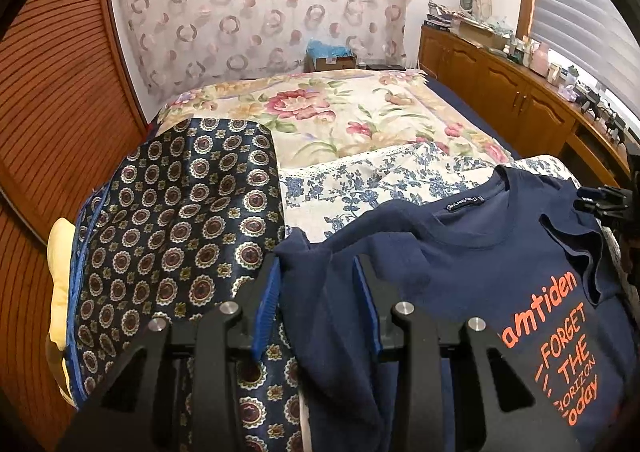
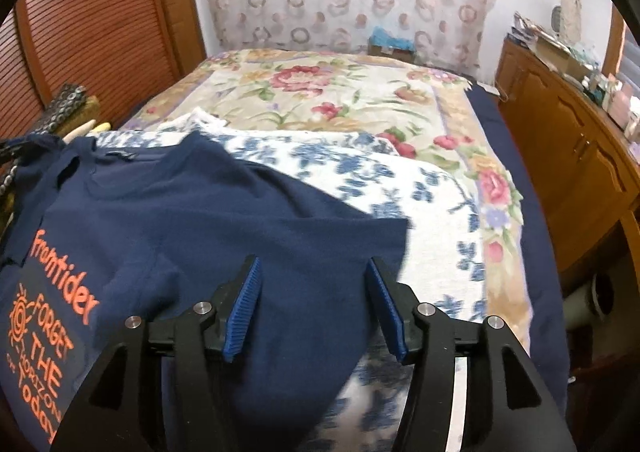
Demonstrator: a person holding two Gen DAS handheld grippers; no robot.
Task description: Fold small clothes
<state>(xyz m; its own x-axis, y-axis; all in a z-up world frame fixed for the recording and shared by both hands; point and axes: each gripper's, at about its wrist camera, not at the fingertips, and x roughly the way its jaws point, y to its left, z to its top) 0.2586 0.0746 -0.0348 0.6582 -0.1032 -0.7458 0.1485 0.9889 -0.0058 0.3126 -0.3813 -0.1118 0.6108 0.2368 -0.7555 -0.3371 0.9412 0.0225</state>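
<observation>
A navy T-shirt (image 1: pixel 500 272) with orange lettering lies face up on a blue-and-white floral cloth (image 1: pixel 360 188) on the bed. My left gripper (image 1: pixel 316 272) is open, its blue pads either side of the shirt's bunched left sleeve. In the right wrist view the same T-shirt (image 2: pixel 180 220) spreads to the left. My right gripper (image 2: pixel 314 276) is open over the shirt's right sleeve, with navy fabric between the pads. The other gripper shows at the right edge of the left wrist view (image 1: pixel 612 204).
A navy medallion-print fabric (image 1: pixel 180 228) lies folded left of the shirt over a yellow item (image 1: pixel 60 272). A floral bedspread (image 1: pixel 340 112) covers the bed beyond. Wooden cabinets (image 2: pixel 568 140) with clutter stand on the right. A slatted wooden door (image 1: pixel 60 92) stands on the left.
</observation>
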